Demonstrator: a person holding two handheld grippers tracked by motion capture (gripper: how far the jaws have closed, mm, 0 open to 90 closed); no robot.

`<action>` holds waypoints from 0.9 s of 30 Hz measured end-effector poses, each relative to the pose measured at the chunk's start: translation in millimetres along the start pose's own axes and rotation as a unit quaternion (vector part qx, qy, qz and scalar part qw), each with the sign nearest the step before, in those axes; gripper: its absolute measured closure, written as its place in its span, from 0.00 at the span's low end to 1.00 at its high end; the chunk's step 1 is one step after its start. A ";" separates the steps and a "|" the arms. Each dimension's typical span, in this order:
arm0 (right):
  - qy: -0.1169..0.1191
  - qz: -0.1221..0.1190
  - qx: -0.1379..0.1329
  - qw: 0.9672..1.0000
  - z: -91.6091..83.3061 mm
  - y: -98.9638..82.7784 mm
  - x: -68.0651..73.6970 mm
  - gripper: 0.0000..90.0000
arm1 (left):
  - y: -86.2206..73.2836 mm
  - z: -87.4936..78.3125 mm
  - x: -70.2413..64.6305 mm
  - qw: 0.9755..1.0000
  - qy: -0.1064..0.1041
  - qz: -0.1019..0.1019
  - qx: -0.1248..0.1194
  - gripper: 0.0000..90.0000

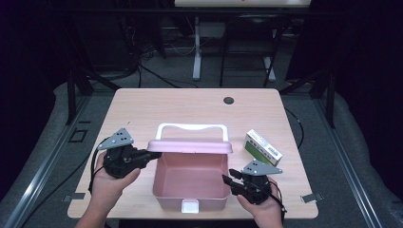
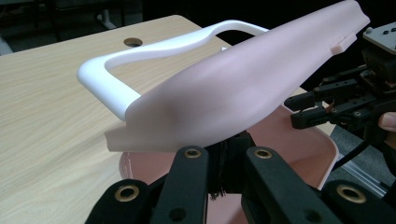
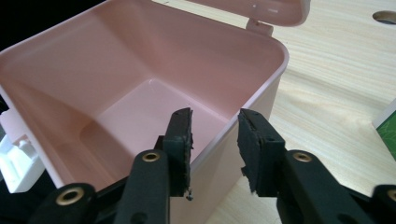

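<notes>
While left tongs (image 1: 151, 156) pinch pink lid (image 1: 190, 146) — right tongs (image 1: 228, 181) part-open, straddling box wall (image 3: 243, 95).

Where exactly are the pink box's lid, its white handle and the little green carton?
pink lid (image 1: 190, 146), high view, on its front edge.
white handle (image 2: 100, 77), left gripper view, on its near corner.
green carton (image 1: 263, 147), high view, on its top face.

Storage box (image 1: 191, 183): smooth pink plastic, satin sheen noted on lid (image 2: 243, 88). Handle (image 1: 192, 127) and latch (image 1: 190, 206): glossy white plastic. Surface (image 1: 157, 107): pale wood-grain laminate, matt. Carton (image 1: 263, 147): printed card, green and white. Right tool (image 3: 214, 140): matt black plastic, worn rough pads (image 3: 180, 135), brass-coloured rivets recorded.
</notes>
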State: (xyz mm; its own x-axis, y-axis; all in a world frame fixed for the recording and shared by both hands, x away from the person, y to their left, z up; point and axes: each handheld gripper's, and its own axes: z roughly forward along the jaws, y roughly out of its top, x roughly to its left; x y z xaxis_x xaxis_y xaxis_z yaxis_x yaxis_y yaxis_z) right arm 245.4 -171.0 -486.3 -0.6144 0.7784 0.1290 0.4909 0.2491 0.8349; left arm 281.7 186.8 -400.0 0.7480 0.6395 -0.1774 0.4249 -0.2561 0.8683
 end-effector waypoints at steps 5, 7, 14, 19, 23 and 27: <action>0.002 0.004 -0.002 1.000 1.1 -0.7 -1.3 0.70 | 3.7 1.0 1.2 1.000 0.003 0.000 -0.001 1.00; 0.002 0.006 -0.002 1.000 1.4 -0.7 -1.6 0.70 | 5.2 1.6 1.8 1.000 0.004 0.002 -0.002 1.00; -0.001 0.005 -0.009 1.000 3.0 0.1 -3.9 0.73 | 9.2 2.8 4.0 1.000 0.007 0.000 -0.005 1.00; -0.001 0.009 -0.011 1.000 3.8 0.9 -6.3 0.74 | 12.1 3.7 5.3 1.000 0.009 0.000 -0.005 1.00; -0.001 0.009 -0.012 1.000 4.4 1.3 -7.8 0.75 | 13.8 4.6 6.7 1.000 0.010 -0.003 -0.007 1.00; -0.003 0.008 -0.012 1.000 4.6 1.3 -7.5 0.75 | 15.7 5.4 9.2 1.000 0.011 -0.002 -0.007 1.00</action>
State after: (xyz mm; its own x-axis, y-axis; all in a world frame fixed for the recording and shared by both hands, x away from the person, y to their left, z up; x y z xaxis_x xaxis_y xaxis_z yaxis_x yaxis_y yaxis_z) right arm 253.4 -173.9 -488.6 -0.6023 0.7859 0.1399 0.4857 0.2217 0.8455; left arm 298.0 184.7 -390.5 0.7348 0.6563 -0.1713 0.4214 -0.2438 0.8735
